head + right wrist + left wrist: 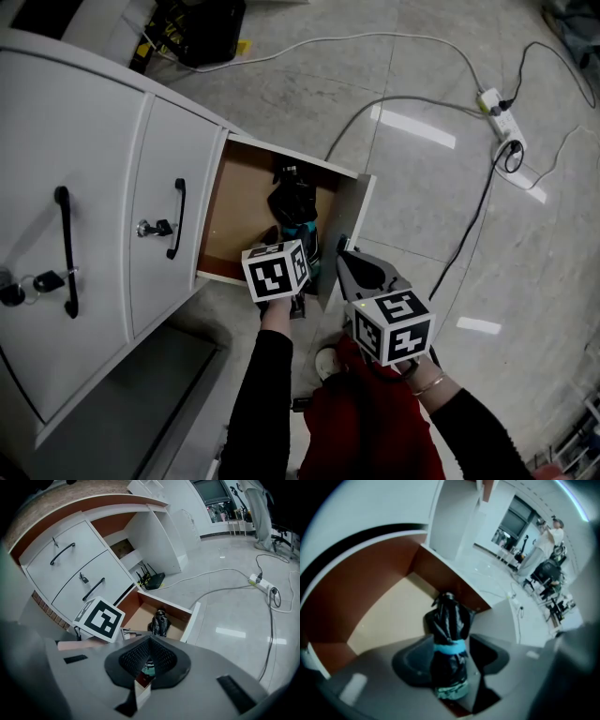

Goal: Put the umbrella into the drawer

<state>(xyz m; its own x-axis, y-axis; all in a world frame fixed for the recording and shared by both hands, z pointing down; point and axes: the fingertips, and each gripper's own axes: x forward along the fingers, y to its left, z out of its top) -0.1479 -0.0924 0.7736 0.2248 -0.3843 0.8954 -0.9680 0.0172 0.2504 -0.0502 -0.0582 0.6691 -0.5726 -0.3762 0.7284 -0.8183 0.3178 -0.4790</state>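
Left gripper [451,649] above open drawer [361,590]; black umbrella [448,620] lying inside

Long black sleeves [258,403] were worn on both arms, and a thin bracelet [429,382] was worn at the right wrist. A red garment [370,427] and a white shoe [325,363] were seen lower down. The left gripper [450,660] and the right gripper [149,645] were built in grey, with black pads [164,657], and each was topped by a cube [277,270] with black-and-white square markers.
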